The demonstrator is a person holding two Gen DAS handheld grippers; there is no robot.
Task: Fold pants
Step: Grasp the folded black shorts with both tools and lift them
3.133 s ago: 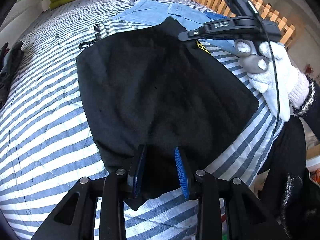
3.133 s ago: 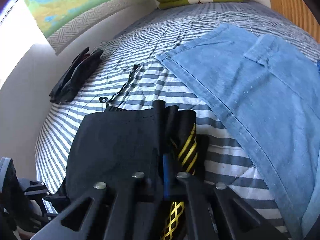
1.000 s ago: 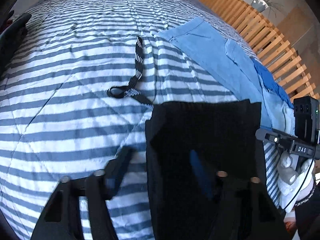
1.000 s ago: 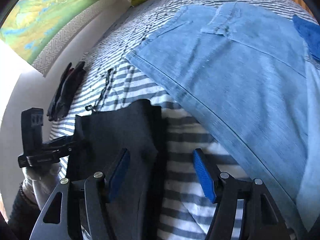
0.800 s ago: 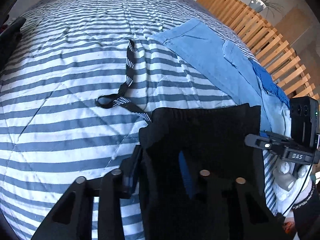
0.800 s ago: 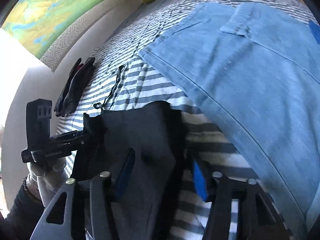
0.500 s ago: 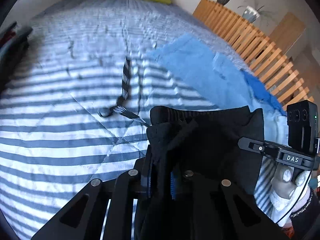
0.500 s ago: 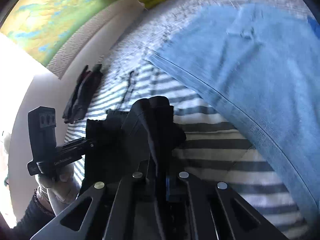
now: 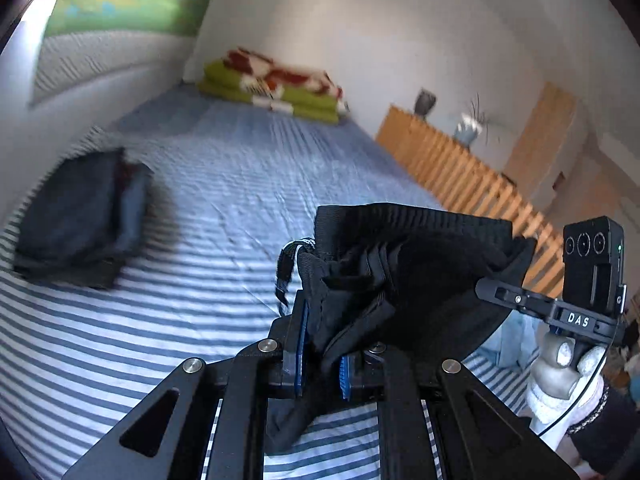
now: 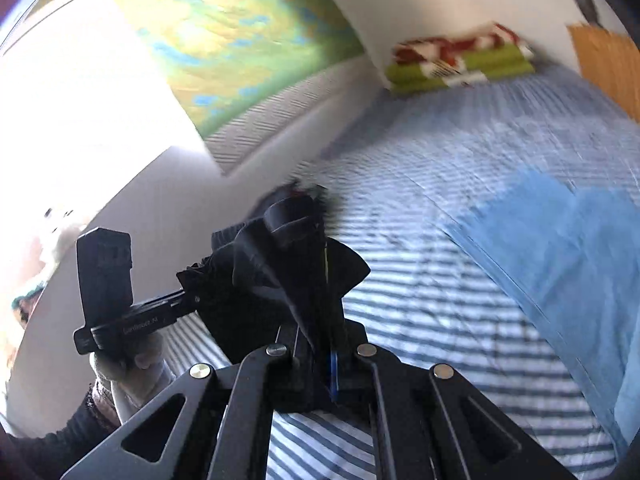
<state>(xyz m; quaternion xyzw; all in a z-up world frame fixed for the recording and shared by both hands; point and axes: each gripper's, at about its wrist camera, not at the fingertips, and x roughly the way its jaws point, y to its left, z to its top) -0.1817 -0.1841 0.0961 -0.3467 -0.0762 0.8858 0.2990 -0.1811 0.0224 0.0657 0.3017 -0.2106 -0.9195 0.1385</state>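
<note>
The folded black pants [image 9: 404, 264] hang in the air above the striped bed, held at two corners. My left gripper [image 9: 320, 356] is shut on the bunched waistband corner, its blue pads pressing the cloth. My right gripper [image 10: 326, 356] is shut on the other corner of the black pants [image 10: 280, 276], fabric spilling up over its fingers. The other tool shows in each view: the right one with a white-gloved hand [image 9: 560, 376] at the right, the left one [image 10: 120, 312] at the left. A striped drawstring [image 9: 286, 264] dangles by the left pad.
The blue-and-white striped bed [image 9: 200, 208] stretches ahead. A dark folded garment [image 9: 76, 216] lies at its left by the wall. Light blue jeans [image 10: 560, 248] lie spread on the right. Green and red blankets [image 9: 276, 88] sit at the far end. A wooden slatted rail [image 9: 460, 172] borders the right.
Both grippers closed on the top edge of the black pants and lifted it off the bed. Both views tilted up, now showing the far wall and blankets.
</note>
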